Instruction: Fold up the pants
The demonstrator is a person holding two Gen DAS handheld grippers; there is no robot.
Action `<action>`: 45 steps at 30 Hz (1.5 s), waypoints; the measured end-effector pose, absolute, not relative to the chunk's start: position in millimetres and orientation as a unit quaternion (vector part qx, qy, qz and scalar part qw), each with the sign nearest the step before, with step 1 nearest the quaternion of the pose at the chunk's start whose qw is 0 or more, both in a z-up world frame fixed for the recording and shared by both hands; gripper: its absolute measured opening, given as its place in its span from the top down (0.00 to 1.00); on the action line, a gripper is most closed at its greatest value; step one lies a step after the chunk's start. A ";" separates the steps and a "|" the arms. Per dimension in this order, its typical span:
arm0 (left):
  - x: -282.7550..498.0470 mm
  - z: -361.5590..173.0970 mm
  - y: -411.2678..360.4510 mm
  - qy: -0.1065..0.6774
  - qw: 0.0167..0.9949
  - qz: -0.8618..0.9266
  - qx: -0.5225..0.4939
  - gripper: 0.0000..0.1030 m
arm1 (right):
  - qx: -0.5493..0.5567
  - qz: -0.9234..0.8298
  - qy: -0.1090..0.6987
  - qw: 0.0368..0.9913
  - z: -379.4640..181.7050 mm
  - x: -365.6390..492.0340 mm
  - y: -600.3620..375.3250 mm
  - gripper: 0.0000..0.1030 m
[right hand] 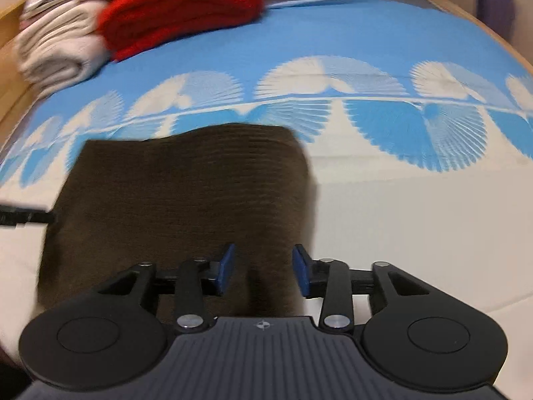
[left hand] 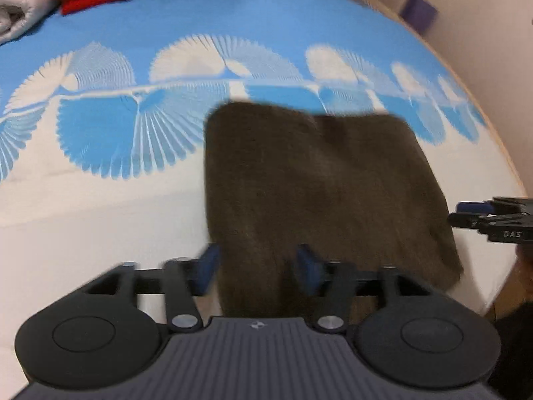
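Note:
The dark brown pants (left hand: pixel 319 180) lie folded into a compact rectangle on the bed; they also show in the right wrist view (right hand: pixel 186 200). My left gripper (left hand: pixel 255 271) is open, its blue pads either side of the pants' near left edge. My right gripper (right hand: pixel 263 270) is open over the pants' near right edge, with nothing gripped. The right gripper's fingers (left hand: pixel 479 213) show at the pants' right edge in the left wrist view. The left gripper's tip (right hand: pixel 26 216) shows at their left edge in the right wrist view.
The bed sheet (left hand: pixel 133 33) is blue and white with fan patterns. A red folded blanket (right hand: pixel 180 10) and a beige folded blanket (right hand: pixel 56 53) lie at the far left. The wooden bed edge (left hand: pixel 509 153) and a wall run along the right.

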State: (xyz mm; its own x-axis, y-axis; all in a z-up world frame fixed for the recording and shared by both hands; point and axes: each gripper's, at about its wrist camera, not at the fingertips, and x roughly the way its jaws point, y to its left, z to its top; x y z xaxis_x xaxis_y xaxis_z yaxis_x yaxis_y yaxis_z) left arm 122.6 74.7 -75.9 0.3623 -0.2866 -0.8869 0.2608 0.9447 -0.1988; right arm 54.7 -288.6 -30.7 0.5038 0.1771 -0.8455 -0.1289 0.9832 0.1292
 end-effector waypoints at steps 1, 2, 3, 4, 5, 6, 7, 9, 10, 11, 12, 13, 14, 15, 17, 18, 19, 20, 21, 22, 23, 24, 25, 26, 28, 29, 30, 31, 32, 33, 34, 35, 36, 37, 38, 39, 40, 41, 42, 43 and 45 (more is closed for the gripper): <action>118.5 -78.7 73.8 0.549 0.821 -0.155 -0.006 0.26 | 0.026 0.100 0.511 0.853 -37.1 52.0 -287.3 0.40; 115.3 -84.3 75.1 0.562 0.814 -0.144 -0.011 0.26 | 0.032 0.103 0.531 0.840 -44.4 50.6 -286.7 0.36; 112.5 -93.8 78.0 0.584 0.800 -0.133 -0.028 0.26 | 0.036 0.101 0.550 0.828 -51.7 49.6 -287.5 0.32; 110.2 -103.3 81.2 0.601 0.788 -0.128 -0.049 0.28 | 0.036 0.092 0.566 0.819 -59.4 48.5 -288.4 0.32; 107.9 -113.3 84.1 0.613 0.777 -0.126 -0.069 0.30 | 0.032 0.079 0.577 0.812 -66.2 47.6 -289.4 0.32; 105.8 -125.2 85.2 0.627 0.764 -0.126 -0.085 0.35 | 0.035 0.074 0.581 0.810 -71.0 46.6 -290.6 0.31; 105.0 -133.4 83.7 0.638 0.755 -0.127 -0.089 0.46 | 0.040 0.072 0.583 0.808 -74.6 45.7 -291.6 0.31; 104.7 -134.3 76.9 0.630 0.762 -0.134 -0.070 0.56 | 0.061 0.072 0.585 0.805 -78.0 46.5 -294.4 0.33; 105.0 -132.1 74.6 0.626 0.765 -0.139 -0.062 0.64 | 0.074 0.077 0.584 0.804 -78.1 47.3 -296.0 0.47; 104.4 -129.4 75.0 0.623 0.767 -0.141 -0.061 0.73 | 0.087 0.079 0.581 0.806 -77.2 48.2 -298.5 0.55; 102.2 -125.9 78.0 0.620 0.769 -0.143 -0.067 0.77 | 0.089 0.077 0.576 0.809 -74.9 49.7 -300.0 0.75; 99.3 -120.6 82.1 0.616 0.770 -0.148 -0.078 0.82 | 0.089 0.078 0.570 0.813 -71.0 51.9 -301.7 0.83; 95.6 -112.6 88.0 0.608 0.772 -0.158 -0.099 0.83 | 0.089 0.079 0.557 0.822 -63.0 51.5 -302.6 0.84; 92.4 -104.4 90.4 0.598 0.775 -0.168 -0.116 0.83 | 0.091 0.078 0.538 0.834 -52.9 51.0 -303.3 0.85; 86.0 -96.5 93.5 0.585 0.781 -0.182 -0.119 0.82 | 0.107 0.083 0.493 0.860 -27.9 49.3 -311.3 0.86; 84.5 -103.0 92.1 0.594 0.777 -0.180 -0.106 0.81 | 0.105 0.087 0.485 0.864 -20.3 48.8 -313.7 0.86; 88.5 -111.9 86.4 0.609 0.770 -0.166 -0.090 0.78 | 0.089 0.093 0.492 0.861 -20.5 48.0 -312.5 0.85; 89.7 -121.9 83.9 0.626 0.763 -0.150 -0.067 0.74 | 0.068 0.099 0.514 0.850 -28.2 47.3 -308.3 0.84; 91.0 -126.6 81.8 0.633 0.759 -0.144 -0.049 0.69 | 0.038 0.101 0.543 0.833 -40.8 46.5 -302.7 0.82; 92.6 -122.7 81.9 0.628 0.763 -0.145 -0.045 0.65 | 0.002 0.094 0.563 0.821 -51.4 45.4 -298.1 0.82; 94.0 -113.8 82.6 0.614 0.775 -0.141 -0.043 0.65 | -0.040 0.080 0.565 0.820 -57.3 44.4 -293.0 0.82; 93.6 -99.4 83.4 0.589 0.796 -0.135 -0.037 0.65 | -0.056 0.078 0.555 0.826 -55.7 44.7 -291.8 0.82; 92.5 -87.0 83.2 0.566 0.813 -0.132 -0.031 0.65 | -0.055 0.077 0.541 0.836 -50.1 46.0 -292.3 0.82; 90.2 -75.4 81.9 0.541 0.831 -0.131 -0.025 0.65 | -0.049 0.075 0.521 0.849 -42.1 47.1 -294.1 0.82; 87.7 -57.6 75.1 0.487 0.863 -0.133 -0.010 0.65 | -0.041 0.070 0.479 0.874 -26.2 45.3 -298.3 0.80; 89.3 -52.8 68.9 0.468 0.872 -0.142 -0.002 0.66 | -0.036 0.072 0.462 0.883 -20.4 46.2 -299.5 0.80; 90.8 -49.0 63.4 0.455 0.878 -0.148 0.006 0.67 | -0.031 0.073 0.445 0.892 -16.1 47.7 -299.1 0.79; 91.8 -47.9 55.2 0.442 0.883 -0.155 0.017 0.70 | -0.028 0.071 0.432 0.898 -13.0 49.6 -298.2 0.75; 94.3 -51.0 49.1 0.436 0.884 -0.164 0.026 0.75 | -0.025 0.070 0.417 0.906 -9.3 54.3 -296.1 0.73; 98.6 -61.0 42.1 0.451 0.876 -0.169 0.042 0.76 | -0.025 0.070 0.405 0.911 -6.5 58.5 -294.9 0.71; 105.2 -80.1 35.2 0.490 0.855 -0.157 0.065 0.78 | -0.024 0.068 0.394 0.916 -5.1 62.7 -291.3 0.69; 109.7 -101.4 30.6 0.533 0.829 -0.138 0.094 0.78 | -0.022 0.064 0.385 0.920 -2.6 69.9 -288.3 0.68; 110.8 -114.6 27.7 0.551 0.817 -0.126 0.117 0.78 | -0.020 0.060 0.382 0.922 -2.1 77.7 -287.3 0.66; 111.5 -113.6 27.0 0.550 0.816 -0.125 0.125 0.78 | -0.017 0.053 0.381 0.923 -3.0 86.1 -286.1 0.65; 115.0 -107.3 28.8 0.552 0.817 -0.124 0.113 0.78 | -0.013 0.048 0.383 0.922 -4.5 93.6 -285.4 0.65; 117.6 -100.3 32.4 0.550 0.821 -0.122 0.094 0.77 | -0.010 0.043 0.386 0.921 -6.1 101.3 -284.6 0.65; 119.2 -92.5 35.4 0.539 0.831 -0.119 0.074 0.77 | -0.006 0.037 0.387 0.921 -6.6 107.1 -284.5 0.65; 122.0 -83.6 35.9 0.522 0.843 -0.113 0.063 0.77 | -0.002 0.034 0.386 0.922 -9.0 116.0 -283.6 0.65; 124.8 -75.4 36.4 0.503 0.856 -0.109 0.051 0.78 | 0.000 0.032 0.384 0.923 -11.1 123.7 -282.7 0.65; 128.7 -70.8 36.3 0.490 0.864 -0.107 0.040 0.78 | 0.000 0.030 0.384 0.923 -15.1 131.2 -281.2 0.64; 137.5 -63.9 32.6 0.463 0.880 -0.105 0.019 0.78 | -0.002 0.032 0.394 0.918 -26.3 145.8 -275.4 0.64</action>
